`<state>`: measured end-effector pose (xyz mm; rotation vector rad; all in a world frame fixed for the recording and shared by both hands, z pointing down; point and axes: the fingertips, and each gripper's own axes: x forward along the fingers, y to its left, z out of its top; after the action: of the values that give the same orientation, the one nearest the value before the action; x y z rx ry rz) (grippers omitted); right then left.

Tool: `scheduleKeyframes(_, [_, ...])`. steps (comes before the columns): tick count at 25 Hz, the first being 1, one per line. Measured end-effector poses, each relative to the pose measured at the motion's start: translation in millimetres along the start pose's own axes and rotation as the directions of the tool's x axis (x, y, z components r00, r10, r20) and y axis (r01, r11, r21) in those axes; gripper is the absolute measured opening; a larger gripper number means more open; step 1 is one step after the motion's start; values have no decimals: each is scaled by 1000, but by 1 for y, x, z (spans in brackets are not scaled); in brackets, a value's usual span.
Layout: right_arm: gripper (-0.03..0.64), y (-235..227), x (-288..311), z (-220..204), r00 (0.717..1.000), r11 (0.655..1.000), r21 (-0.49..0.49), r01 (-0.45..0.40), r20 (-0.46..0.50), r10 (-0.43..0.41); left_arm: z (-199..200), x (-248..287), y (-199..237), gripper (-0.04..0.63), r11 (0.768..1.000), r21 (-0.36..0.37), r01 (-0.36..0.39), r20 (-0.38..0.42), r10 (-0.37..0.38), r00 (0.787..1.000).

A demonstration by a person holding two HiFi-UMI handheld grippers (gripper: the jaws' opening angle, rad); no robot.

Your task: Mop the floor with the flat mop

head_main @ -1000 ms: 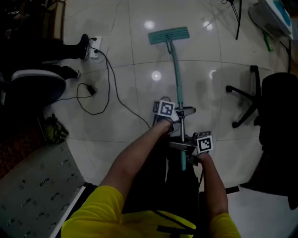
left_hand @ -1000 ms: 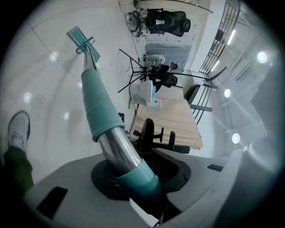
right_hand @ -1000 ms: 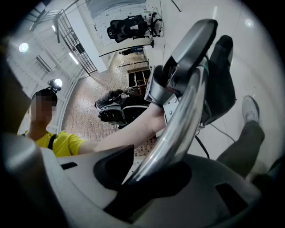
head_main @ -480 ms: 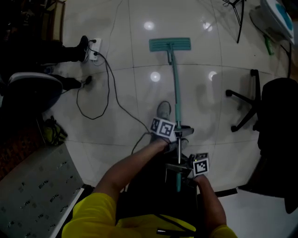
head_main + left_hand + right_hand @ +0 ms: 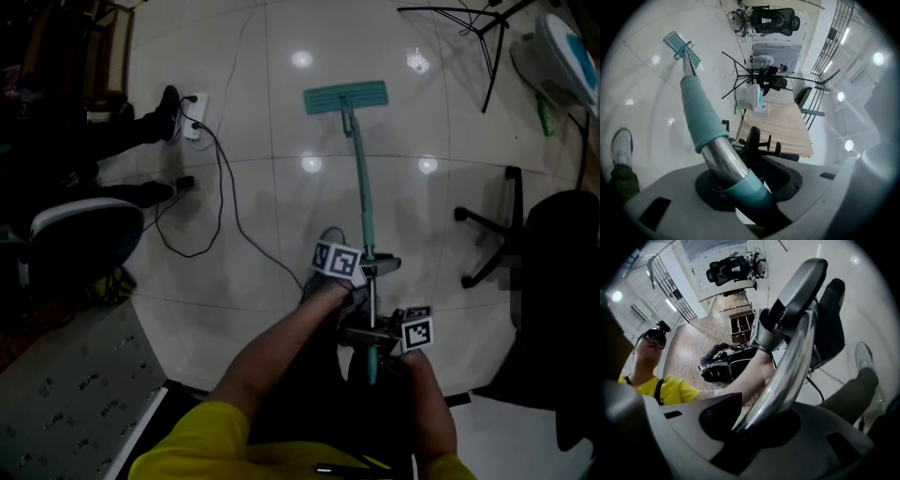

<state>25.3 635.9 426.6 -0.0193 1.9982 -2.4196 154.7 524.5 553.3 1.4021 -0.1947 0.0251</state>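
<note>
Mop head (image 5: pixel 345 97) lies flat on the tile floor (image 5: pixel 272 187), out ahead. The handle (image 5: pixel 361 197) slants back to the person. Left gripper (image 5: pixel 373 269) is clamped on the handle; right gripper (image 5: pixel 371 330) is clamped nearer its top end. Judged mid-stroke. Mopped area unreadable: the dim, glossy tiles show no wet edge. The pad's underside is hidden.

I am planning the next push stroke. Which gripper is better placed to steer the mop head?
Left, probably: left gripper clamps the handle nearer the mop head; right gripper holds its top end.
</note>
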Motion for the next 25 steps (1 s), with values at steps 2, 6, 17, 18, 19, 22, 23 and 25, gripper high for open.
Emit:
scheduleKeyframes(2, [99, -22, 8, 70, 999, 999, -19, 35, -15, -36, 75, 3, 13, 161, 1000, 14, 10, -2, -10, 1000])
scheduleKeyframes(6, [91, -32, 21, 165, 1000, 1000, 9, -1, 15, 1, 173, 8, 25, 166, 996, 83, -10, -79, 17, 997])
scheduleKeyframes(17, [81, 67, -20, 68, 993, 983, 174, 61, -109, -42, 67, 13, -53, 150, 992, -120, -45, 11, 46, 999])
scheduleKeyframes(18, [82, 70, -21, 82, 992, 985, 166, 56, -117, -36, 81, 14, -54, 152, 992, -120, -49, 30, 53, 998])
scheduleKeyframes(19, [83, 69, -19, 100, 993, 986, 162, 41, -114, -22, 100, 15, -52, 152, 992, -114, -54, 42, 59, 997])
scheduleKeyframes(22, [84, 55, -8, 162, 987, 992, 114, 58, -158, -39, 167, 16, -39, 152, 994, -80, -69, 22, 70, 997])
scheduleKeyframes(23, [82, 49, -5, 190, 984, 994, 89, 61, -175, -45, 197, 16, -35, 152, 996, -64, -68, 15, 69, 998])
scheduleKeyframes(25, [81, 38, 2, 258, 985, 998, 49, 39, -167, -30, 269, 17, -25, 152, 997, -29, -72, 20, 72, 997])
